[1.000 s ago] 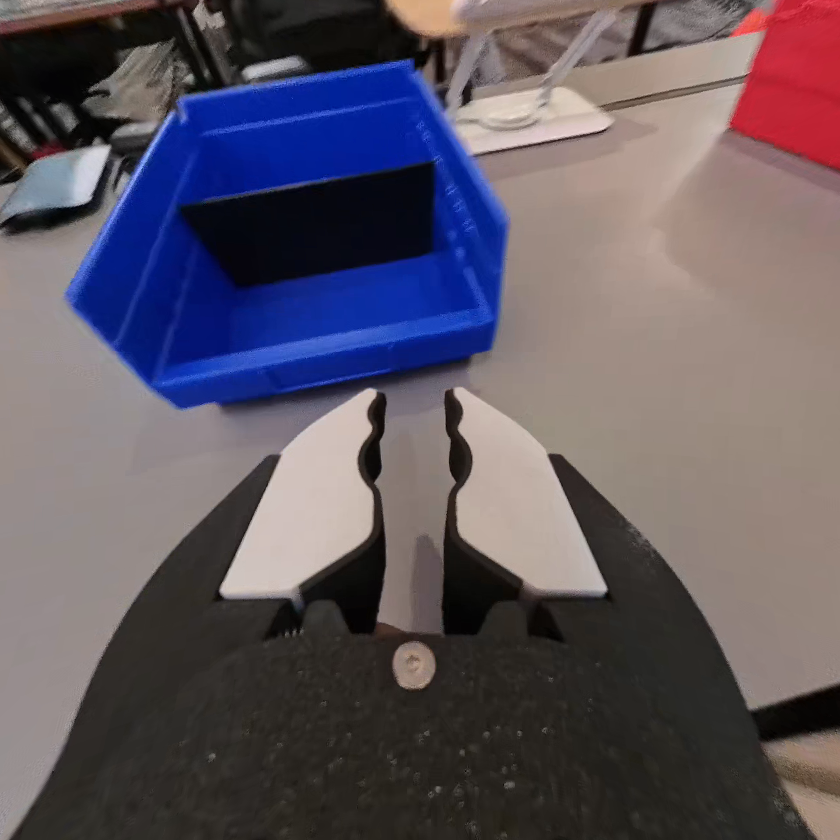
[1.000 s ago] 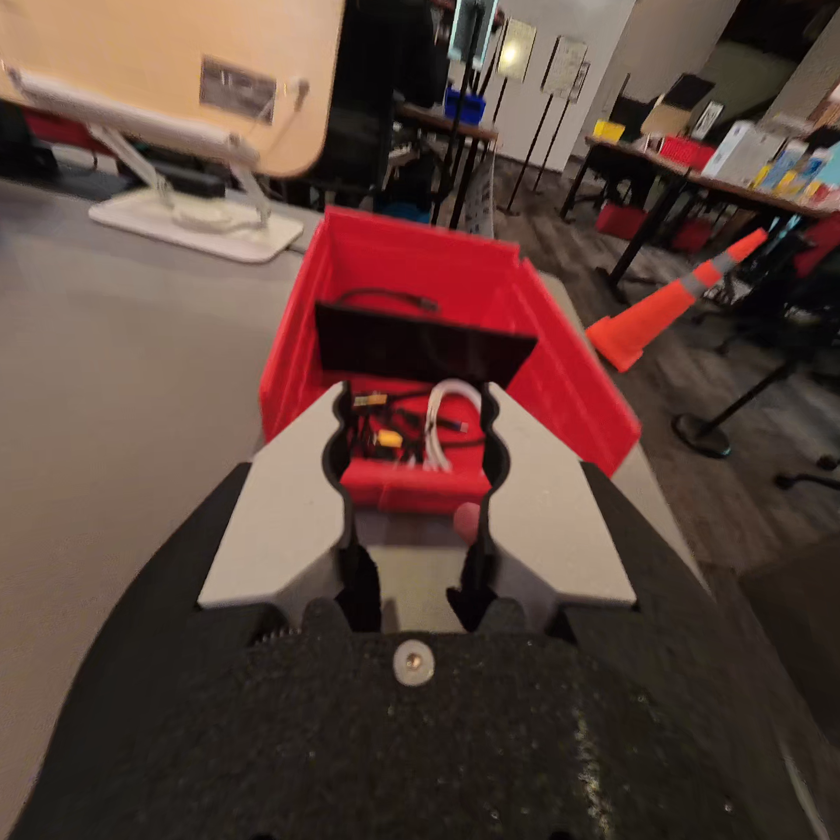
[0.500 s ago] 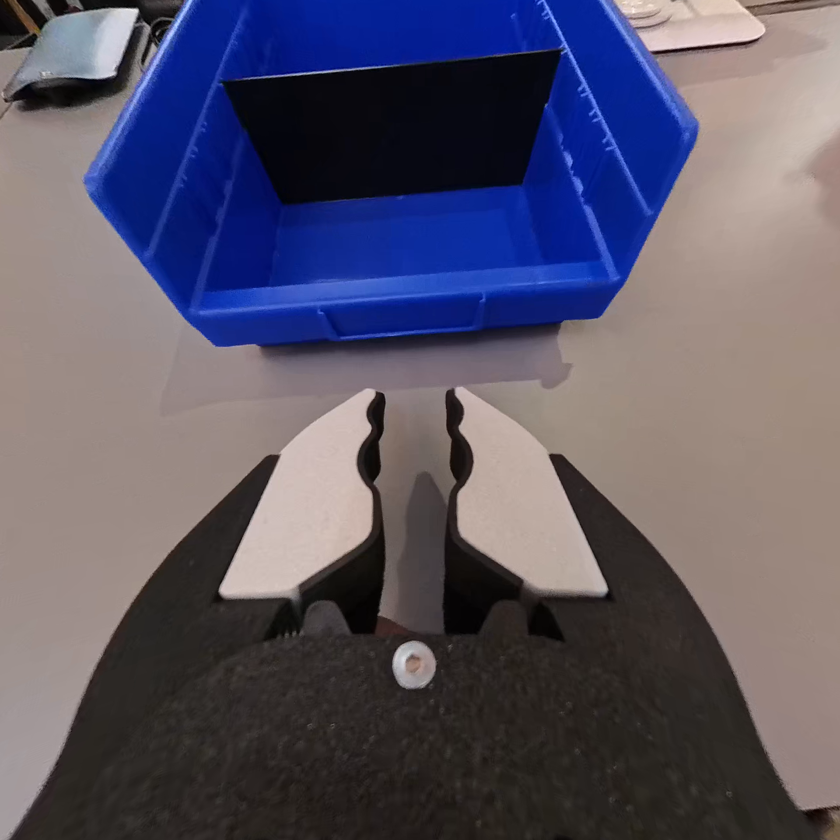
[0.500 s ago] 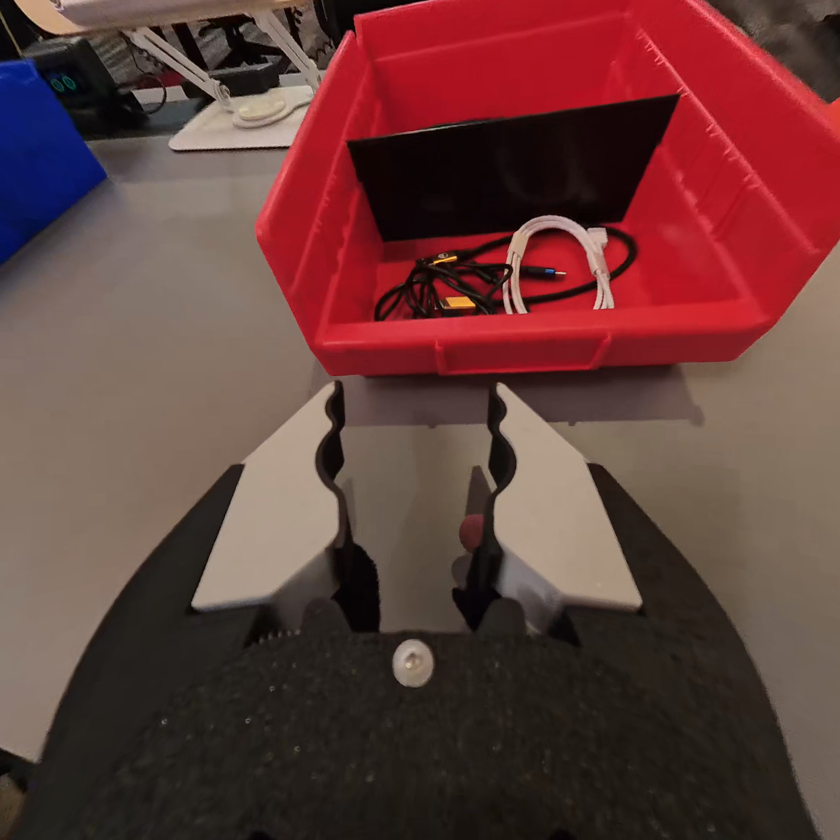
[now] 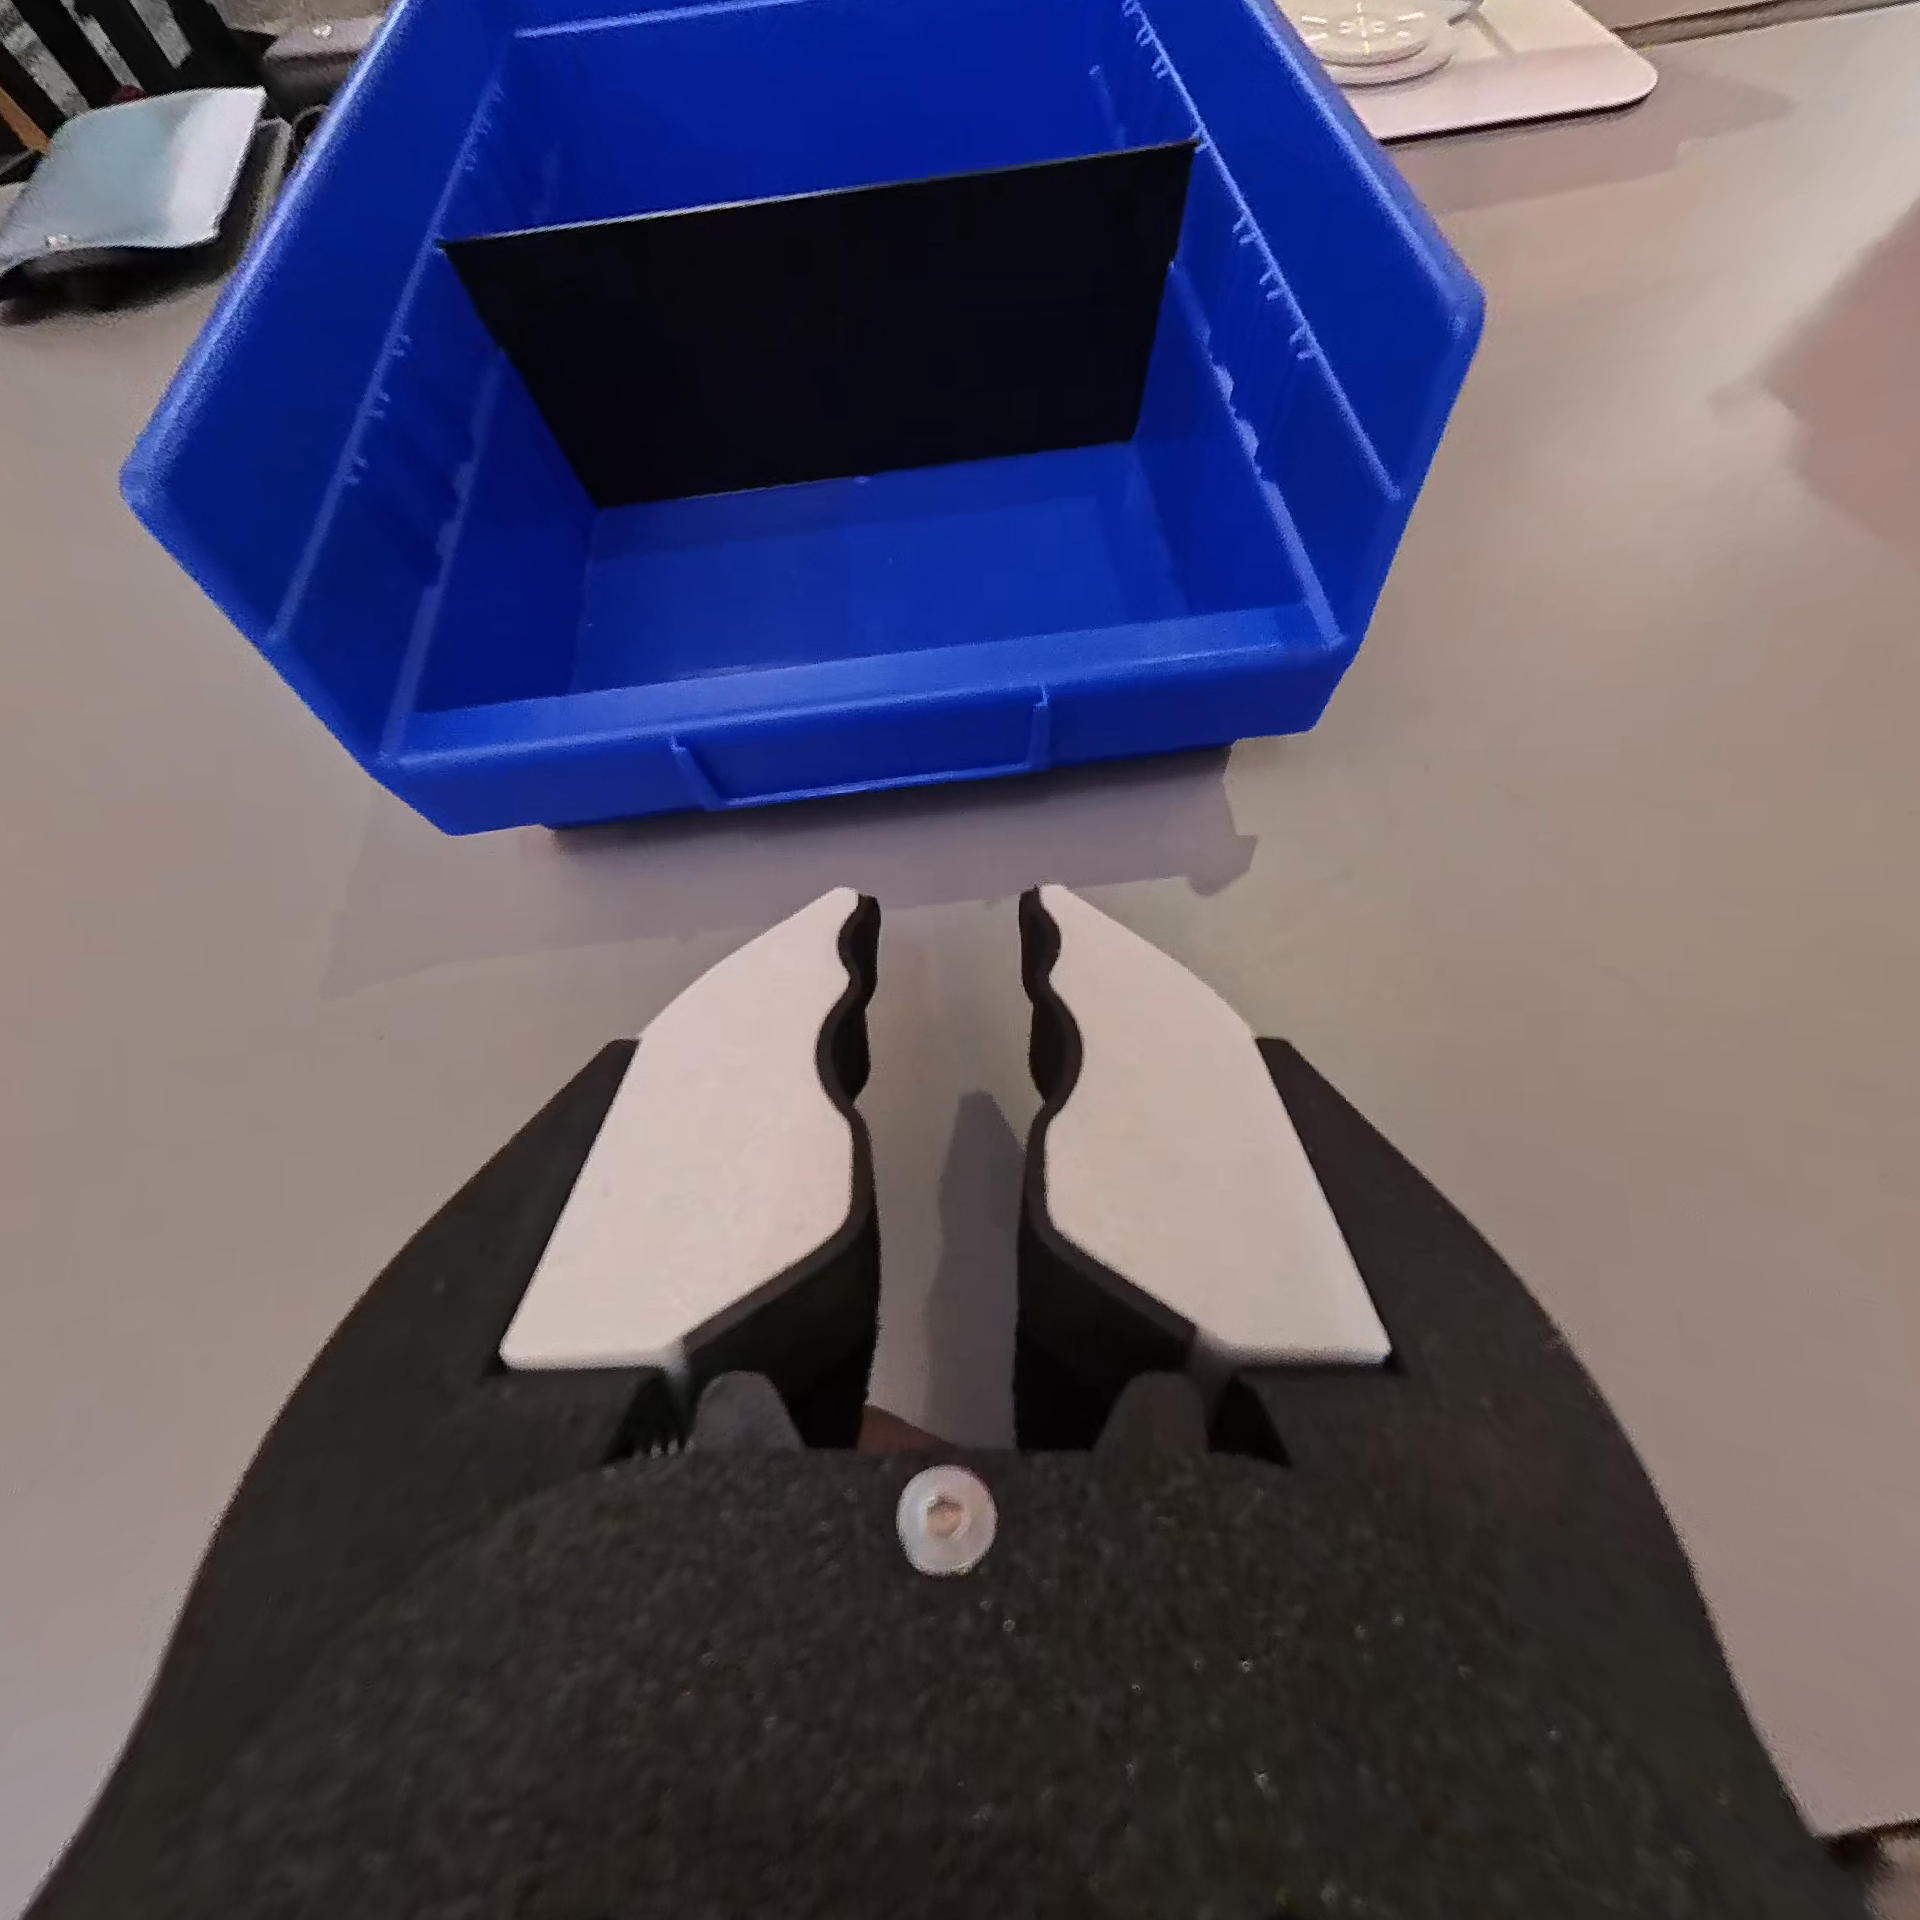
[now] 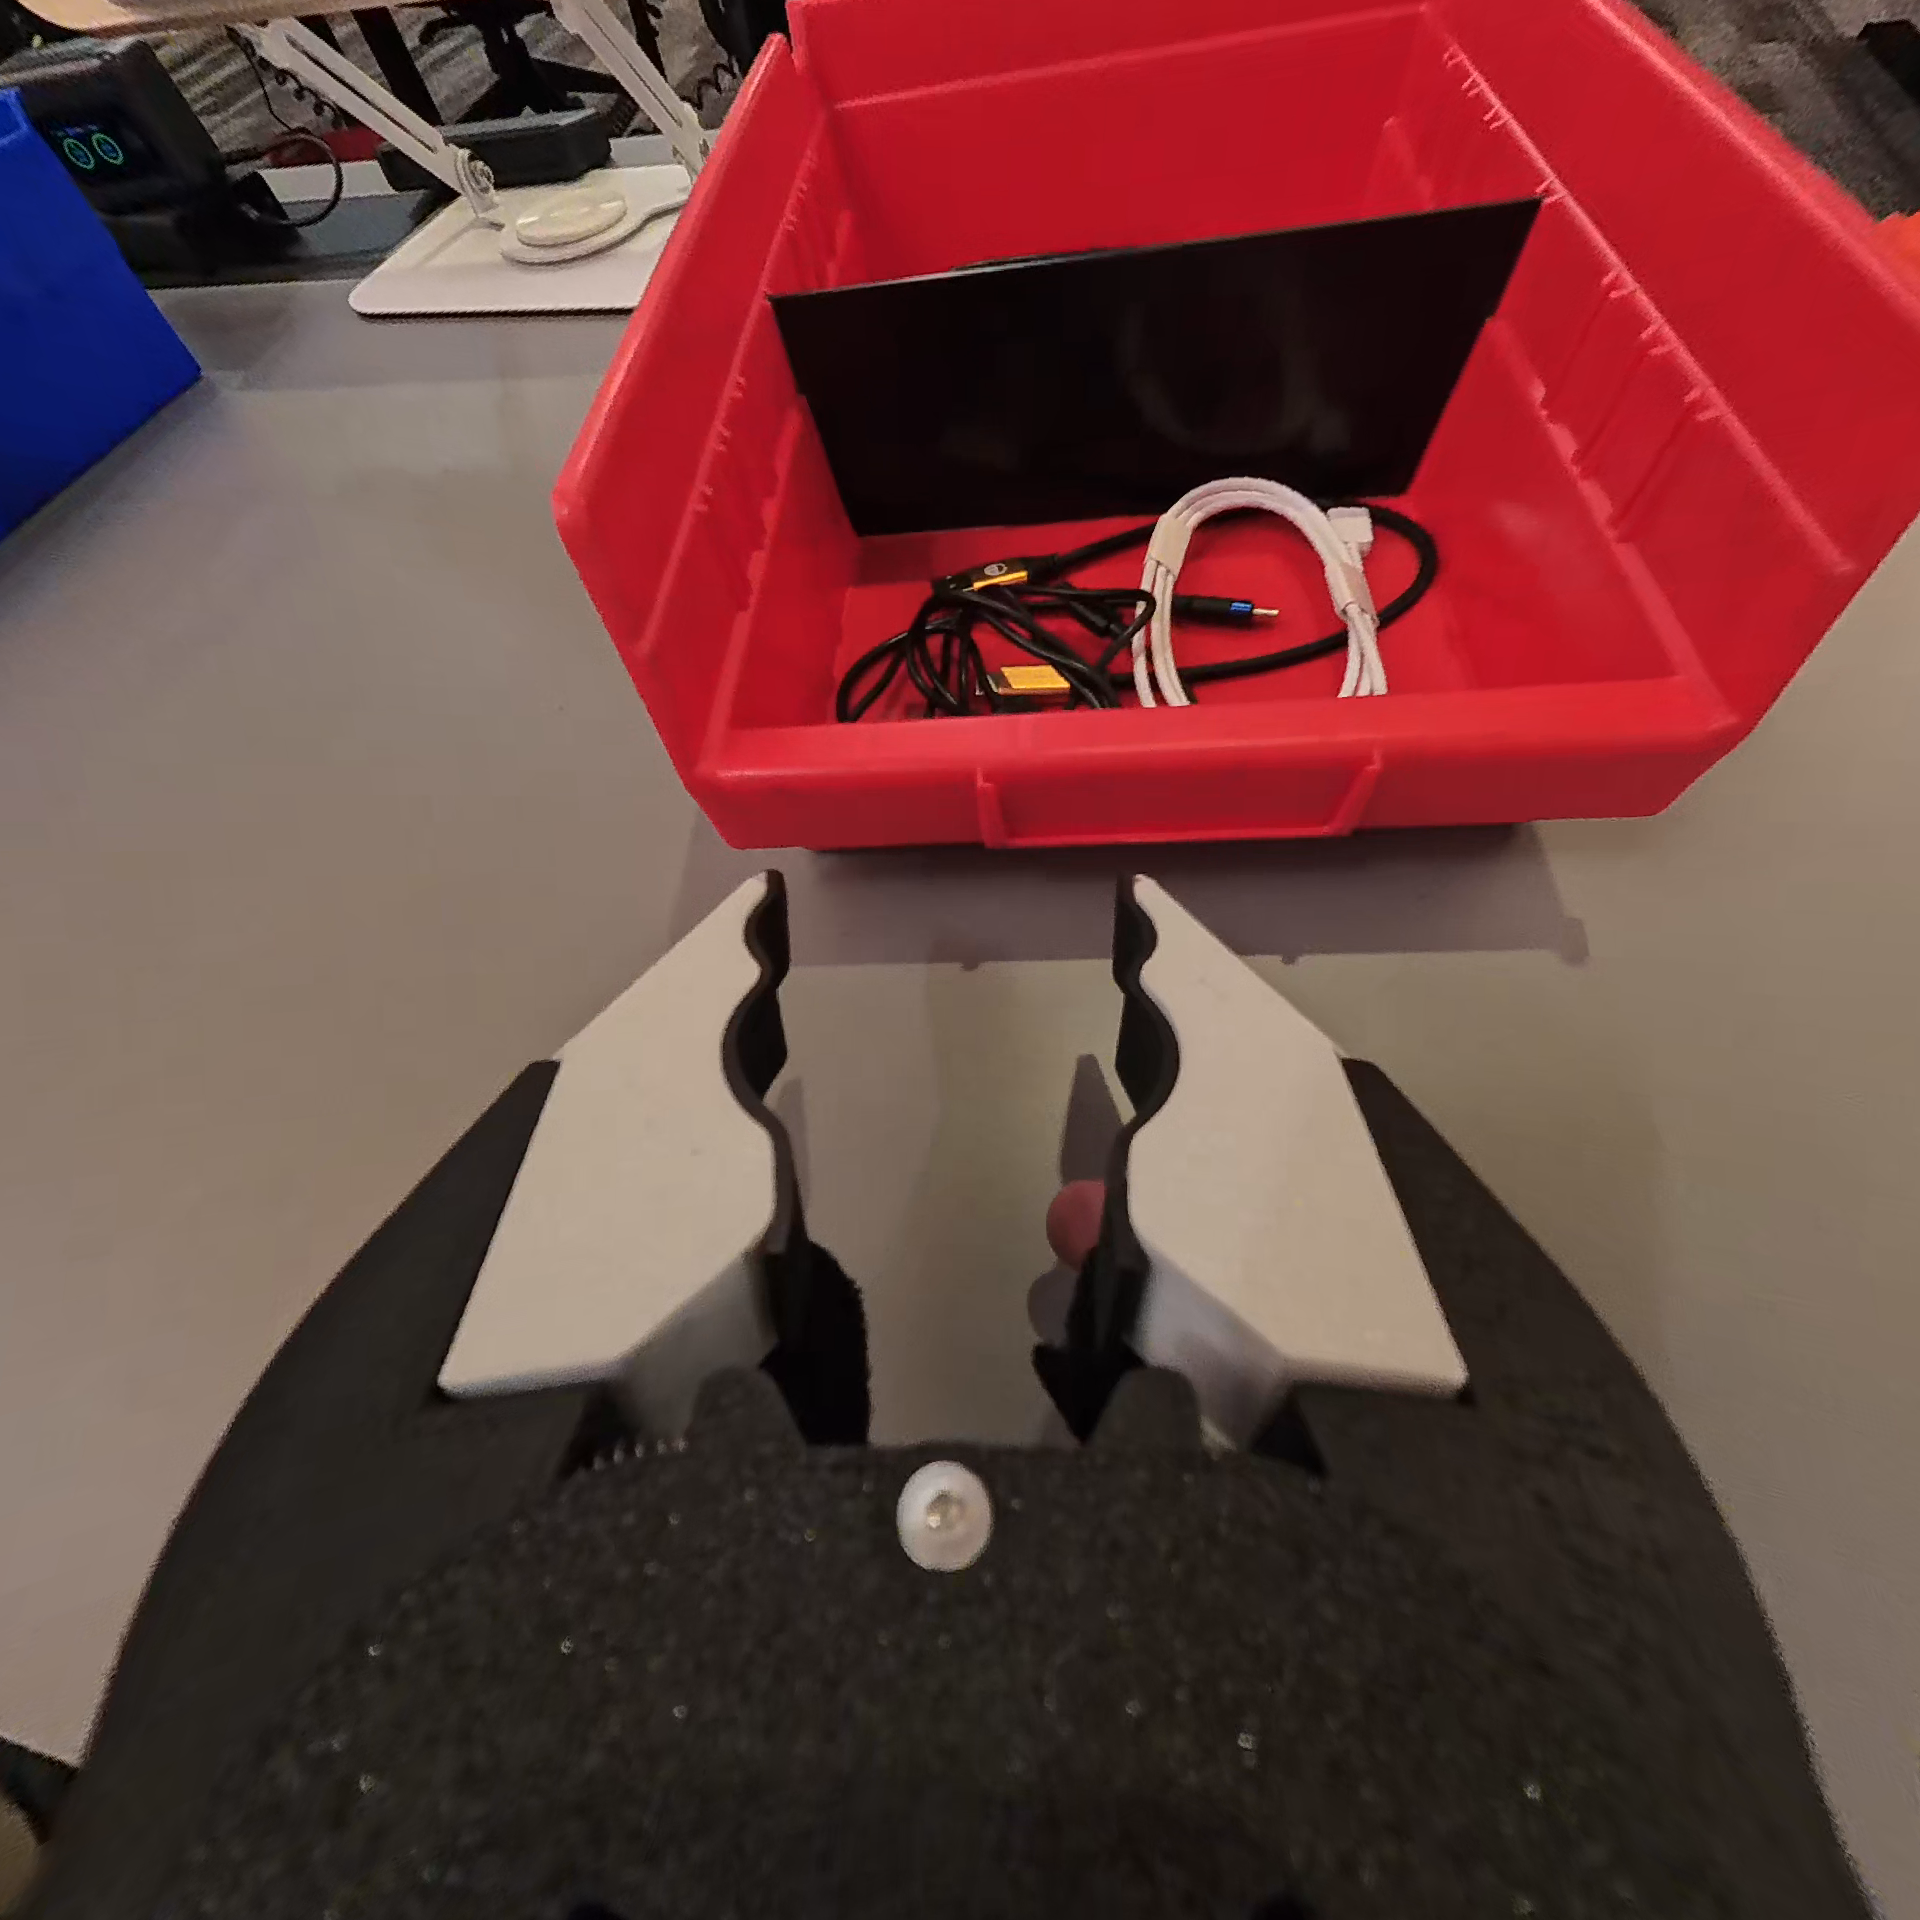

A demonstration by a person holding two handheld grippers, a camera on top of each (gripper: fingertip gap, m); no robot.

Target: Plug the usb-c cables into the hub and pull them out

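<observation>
While the left hand-held gripper is held narrowly parted before an empty blue plastic bin on the grey worktop, the right hand-held gripper is held wide before a red plastic bin, where black cables and a coiled white cable lie.

There is almost nothing for you to read here. In the right wrist view, at the upper left of the frame, a dark device's screen shows two teal rings with small characters, too small and blurred to make out. A black-and-gold plug in the red bin carries a tiny round mark, also unreadable. The front label slots of the red bin and the blue bin look blank.
</observation>
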